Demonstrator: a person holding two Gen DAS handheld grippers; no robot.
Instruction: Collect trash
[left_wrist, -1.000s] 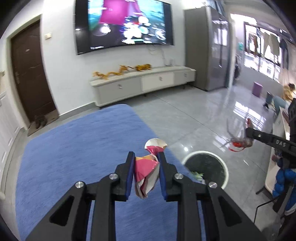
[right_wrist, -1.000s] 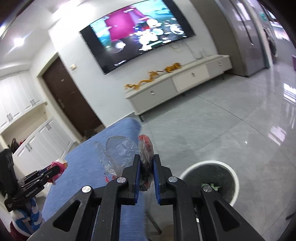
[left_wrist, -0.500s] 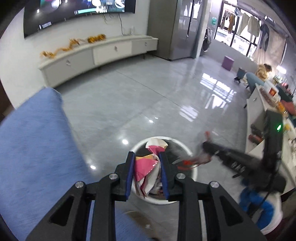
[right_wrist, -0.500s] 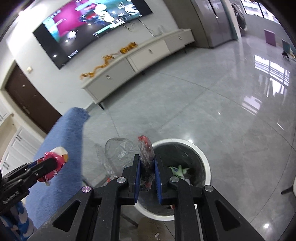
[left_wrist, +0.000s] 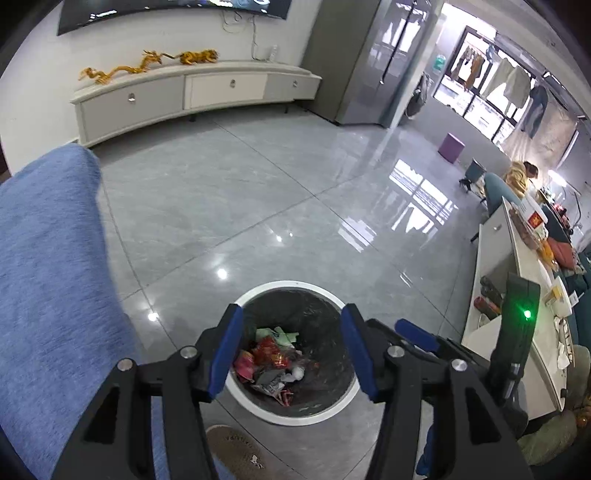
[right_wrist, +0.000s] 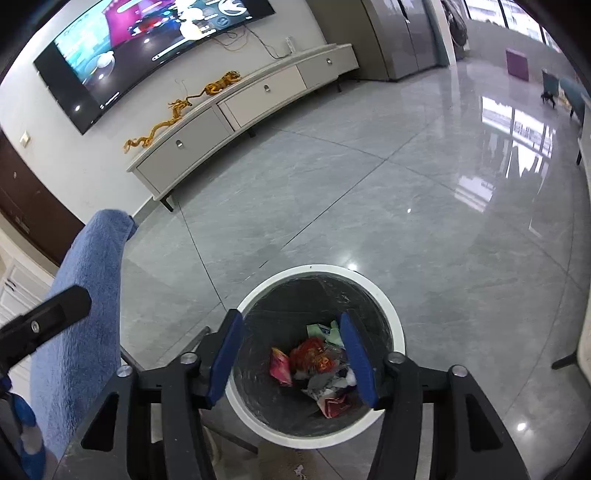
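A round white-rimmed bin (left_wrist: 291, 417) with a dark liner stands on the grey floor, directly below both grippers. Crumpled wrappers (left_wrist: 271, 360), red, pink, green and silvery, lie at its bottom. My left gripper (left_wrist: 291, 350) hangs over the bin, its jaws opening with nothing between the blue pads. My right gripper (right_wrist: 291, 354) is likewise above the bin (right_wrist: 321, 439), its jaws opening and empty, the trash (right_wrist: 314, 363) showing between its fingers. In the left wrist view the right gripper's fingertip (left_wrist: 415, 334) pokes in from the right.
A blue cloth-covered surface (left_wrist: 51, 295) fills the left side, its edge close to the bin. A slipper (left_wrist: 236, 452) lies on the floor by the bin. A white counter (left_wrist: 517, 295) with clutter runs along the right. A TV cabinet (left_wrist: 192, 92) stands against the far wall.
Both grippers came down from over the blue surface to above the bin. Both jaws have opened; the red-and-white wrapper and the clear plastic scrap left them and are no longer between the pads.
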